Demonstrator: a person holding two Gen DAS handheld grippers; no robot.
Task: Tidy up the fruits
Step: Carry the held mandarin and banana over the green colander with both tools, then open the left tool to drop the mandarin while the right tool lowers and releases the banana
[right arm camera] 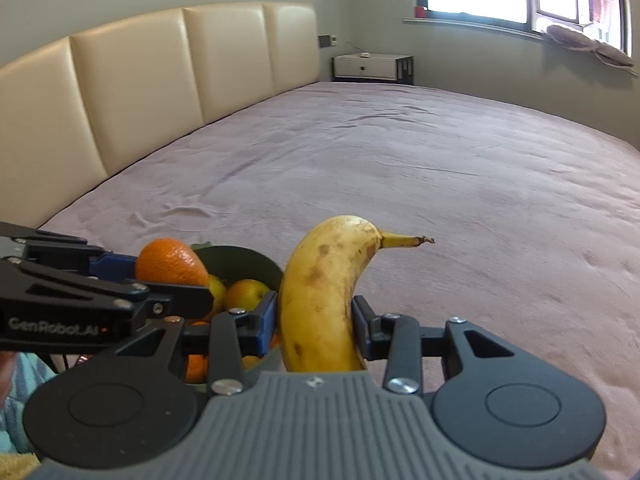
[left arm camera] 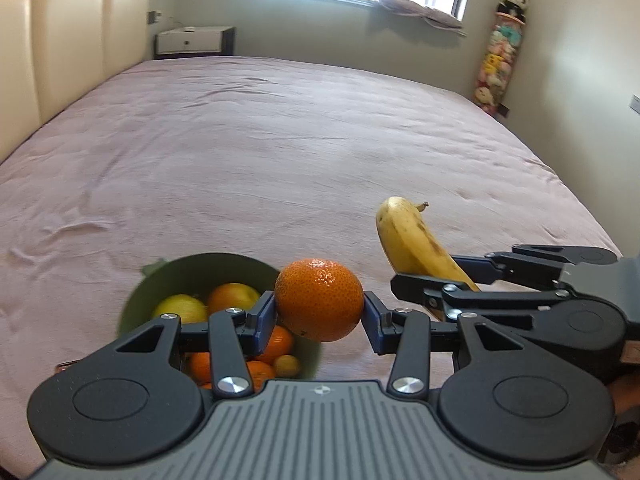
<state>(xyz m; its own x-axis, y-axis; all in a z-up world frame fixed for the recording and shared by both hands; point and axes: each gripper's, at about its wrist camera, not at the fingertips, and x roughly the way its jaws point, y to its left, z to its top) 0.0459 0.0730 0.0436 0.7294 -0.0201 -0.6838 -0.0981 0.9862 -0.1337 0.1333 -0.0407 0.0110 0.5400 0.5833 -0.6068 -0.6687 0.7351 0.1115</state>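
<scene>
— Grippers? Left gripper (left arm camera: 319,312) pinching orange (left arm camera: 319,299) above bowl (left arm camera: 138,300); right gripper (right arm camera: 316,326) clamping banana (right arm camera: 324,300) beside it.
— Carry both clear, level; set down apart on bed (left arm camera: 280,140). Squeeze banana gently.

left gripper (left arm camera: 319,316) clamps orange (left arm camera: 319,300) | right gripper (left arm camera: 434,280) clamps banana (left arm camera: 408,240)
</scene>
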